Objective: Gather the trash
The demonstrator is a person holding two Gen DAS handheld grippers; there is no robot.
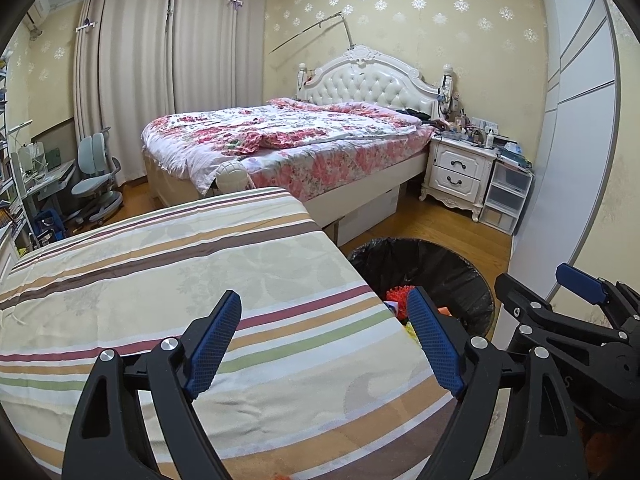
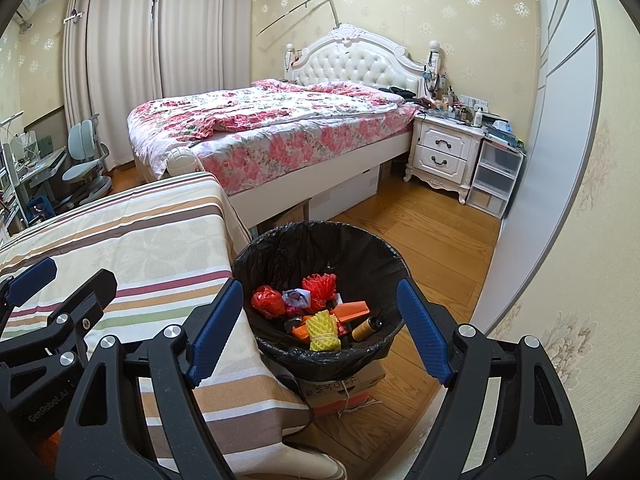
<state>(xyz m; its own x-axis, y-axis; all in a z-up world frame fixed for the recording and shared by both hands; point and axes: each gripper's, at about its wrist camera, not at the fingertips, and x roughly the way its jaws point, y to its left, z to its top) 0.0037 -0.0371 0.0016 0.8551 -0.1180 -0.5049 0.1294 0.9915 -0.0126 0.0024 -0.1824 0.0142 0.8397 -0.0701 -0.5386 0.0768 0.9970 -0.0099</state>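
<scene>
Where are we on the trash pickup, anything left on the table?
Done: the bin holds yellow foam net, red netting and other scraps. In hand: nothing; left gripper and right gripper are open. Left: no trash shows on the striped tablecloth.

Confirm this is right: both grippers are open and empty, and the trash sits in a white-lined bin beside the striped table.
Not quite: the bin has a black liner, not white, as the right wrist view shows. The rest holds: left gripper and right gripper are open and empty, and the trash lies in the bin beside the striped table.
</scene>
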